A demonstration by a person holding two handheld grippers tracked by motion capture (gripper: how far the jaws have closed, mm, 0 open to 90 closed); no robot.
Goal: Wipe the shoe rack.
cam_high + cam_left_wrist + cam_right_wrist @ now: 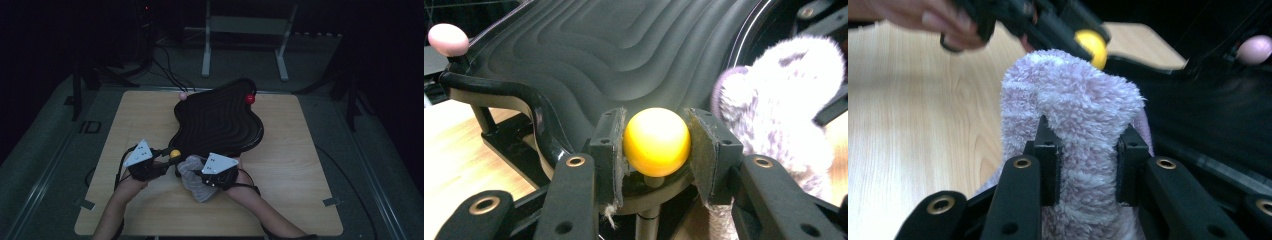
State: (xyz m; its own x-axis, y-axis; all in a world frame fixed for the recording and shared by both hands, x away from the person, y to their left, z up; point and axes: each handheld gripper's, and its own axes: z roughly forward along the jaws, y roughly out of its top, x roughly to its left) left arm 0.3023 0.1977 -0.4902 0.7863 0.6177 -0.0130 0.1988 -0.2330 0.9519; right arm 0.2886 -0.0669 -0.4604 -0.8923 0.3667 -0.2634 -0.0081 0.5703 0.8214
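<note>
- A yellow knob (656, 141) at the near-left edge of the black ridged tray (220, 122) is being clamped between the pads of the left gripper (167, 155); both pads are being pressed against its sides.
- A fluffy lilac cloth (1073, 135) is being pinched firmly by the right gripper (205, 176), just off the tray's near edge and right of the yellow knob.
- The tray is apparently being steadied by the knob while the cloth is being brought to it for wiping.
- The cloth is being held at the rim, not on the ridged surface, so the wiping is judged as barely begun.
- The ridges, the red knob (249, 98) at the tray's far right and the pink knob (448, 39) at its far left are being left for later.
</note>
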